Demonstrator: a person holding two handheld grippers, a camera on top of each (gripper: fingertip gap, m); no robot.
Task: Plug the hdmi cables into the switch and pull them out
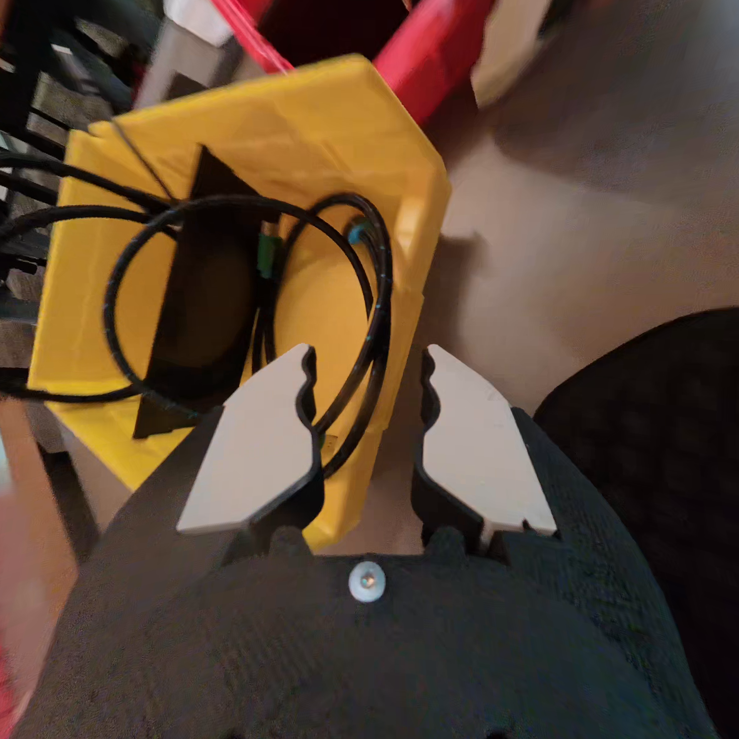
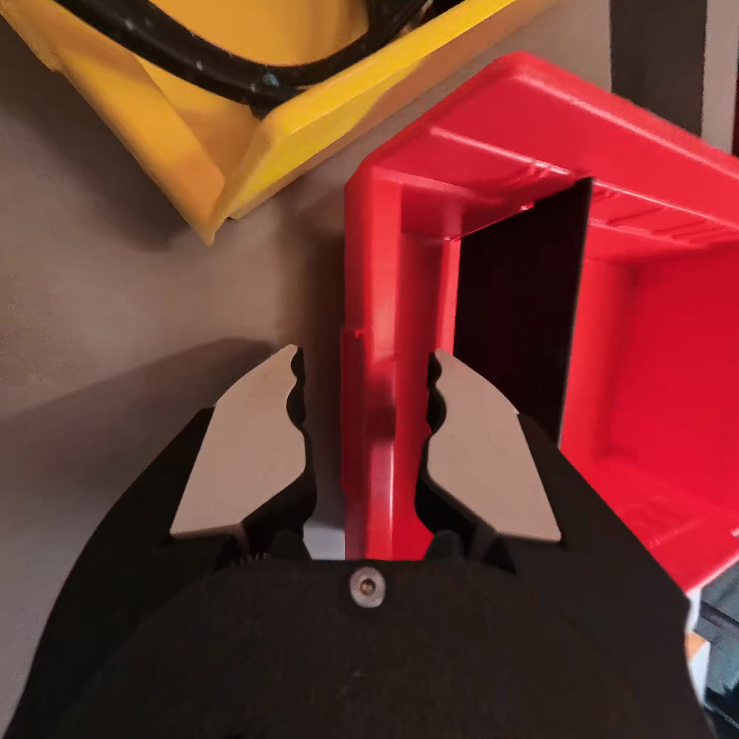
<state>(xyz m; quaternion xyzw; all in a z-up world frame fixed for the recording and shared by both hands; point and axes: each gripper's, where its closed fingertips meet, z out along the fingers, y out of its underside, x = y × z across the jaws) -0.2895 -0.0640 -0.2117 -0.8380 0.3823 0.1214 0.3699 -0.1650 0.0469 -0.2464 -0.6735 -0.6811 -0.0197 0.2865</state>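
A yellow bin (image 1: 316, 152) holds coiled black HDMI cables (image 1: 376, 296) around a black divider (image 1: 204, 288). One plug with a green band (image 1: 267, 256) lies beside the divider, and one with a blue band (image 1: 356, 234) lies near the bin's right wall. My left gripper (image 1: 368, 360) is open and empty, hovering over the bin's near right edge. My right gripper (image 2: 366, 362) is open, its jaws on either side of the corner wall of a red bin (image 2: 520, 136), not closed on it. The yellow bin's corner (image 2: 280, 124) shows at upper left there. No switch is visible.
The red bin (image 1: 424, 76) also stands behind the yellow one and has a black divider (image 2: 516, 304) inside. A dark rounded object (image 1: 660, 460) lies at the right on the grey table (image 1: 580, 224). Black cables trail off the yellow bin's left side (image 1: 32, 168). Some 15 centimeters of space lies between my two pairs of fingers.
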